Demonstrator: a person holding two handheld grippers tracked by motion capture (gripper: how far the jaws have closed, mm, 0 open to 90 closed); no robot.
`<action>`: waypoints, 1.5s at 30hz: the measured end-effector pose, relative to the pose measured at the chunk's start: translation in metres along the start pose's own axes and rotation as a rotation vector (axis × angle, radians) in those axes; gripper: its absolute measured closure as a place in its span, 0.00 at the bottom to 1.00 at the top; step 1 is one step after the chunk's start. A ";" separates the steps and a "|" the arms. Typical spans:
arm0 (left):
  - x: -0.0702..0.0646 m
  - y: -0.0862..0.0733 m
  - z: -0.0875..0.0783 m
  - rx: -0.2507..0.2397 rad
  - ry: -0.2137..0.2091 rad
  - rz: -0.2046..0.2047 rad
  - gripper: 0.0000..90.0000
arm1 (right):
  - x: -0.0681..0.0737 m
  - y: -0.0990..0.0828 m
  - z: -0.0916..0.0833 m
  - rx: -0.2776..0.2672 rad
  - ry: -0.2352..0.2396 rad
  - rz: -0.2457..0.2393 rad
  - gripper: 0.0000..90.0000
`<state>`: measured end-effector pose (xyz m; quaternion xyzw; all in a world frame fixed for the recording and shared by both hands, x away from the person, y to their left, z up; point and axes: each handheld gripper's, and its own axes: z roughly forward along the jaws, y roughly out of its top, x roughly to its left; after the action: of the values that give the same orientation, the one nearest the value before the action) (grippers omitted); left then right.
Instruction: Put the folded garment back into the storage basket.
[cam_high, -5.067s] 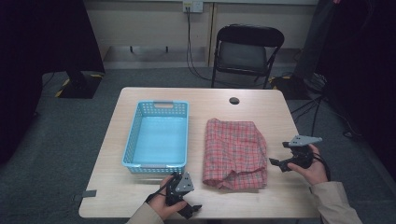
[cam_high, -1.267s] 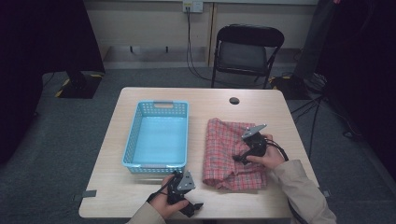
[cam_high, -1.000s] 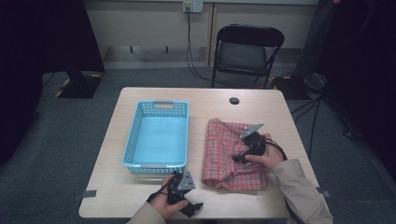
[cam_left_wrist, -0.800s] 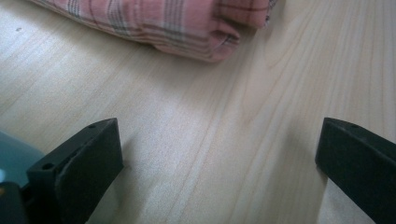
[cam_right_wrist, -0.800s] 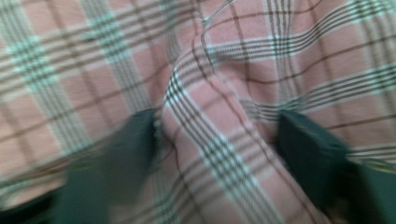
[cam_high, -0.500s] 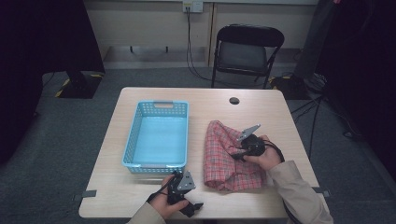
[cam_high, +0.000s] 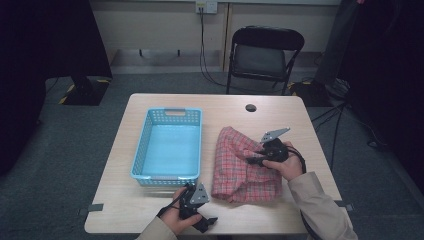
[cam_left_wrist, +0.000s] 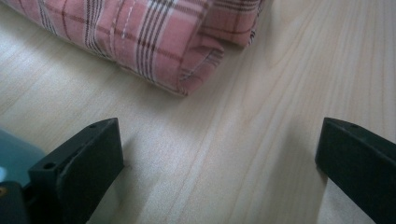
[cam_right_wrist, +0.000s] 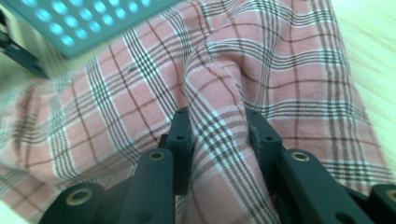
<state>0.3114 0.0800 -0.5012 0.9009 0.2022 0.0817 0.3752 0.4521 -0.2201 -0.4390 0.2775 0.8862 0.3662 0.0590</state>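
Right gripper view showed your right gripper (cam_right_wrist: 219, 135) with its jaws having just closed on a raised ridge of the plaid cloth (cam_right_wrist: 261, 70); the fold stood pinched between the two black pads, so you had hold of it. Seen from above, that gripper (cam_high: 256, 161) sat over the middle of the cloth (cam_high: 237, 172), on its right-hand half, with your hand behind it toward the table's right edge.

The relation that mattered for the next move was this: the blue basket (cam_high: 142, 160) lay to the left of the cloth, just beside it but apart, and the cloth's long axis ran from the far side of the table toward you, roughly parallel to the basket's long side. Judging from that, a carry would have gone leftward across the cloth's own width. Your right hand was the one on the cloth. Your left gripper (cam_high: 196, 207) rested near the table's front edge, between the basket's near corner and the cloth's near corner; its jaws stood wide apart with nothing between them, bare wood below and the cloth's folded edge (cam_left_wrist: 187, 70) just ahead.

The wooden table (cam_high: 300, 120) was pale, with a small dark disc (cam_high: 251, 107) near the far edge. Beyond stood a black folding chair (cam_high: 265, 55) on grey carpet.
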 end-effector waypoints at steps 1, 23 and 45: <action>0.000 0.000 0.000 0.001 0.000 0.000 0.00 | 0.000 0.001 -0.002 -0.014 0.011 0.001 0.75; 0.000 0.000 0.000 0.000 0.000 0.000 0.00 | 0.003 0.027 -0.041 -0.127 0.007 0.007 0.75; 0.000 0.000 0.000 -0.001 0.000 -0.003 0.00 | 0.014 0.063 -0.069 -0.148 -0.037 -0.031 0.75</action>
<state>0.3109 0.0800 -0.5012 0.9005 0.2036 0.0810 0.3757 0.4473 -0.2186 -0.3443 0.2653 0.8596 0.4247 0.1015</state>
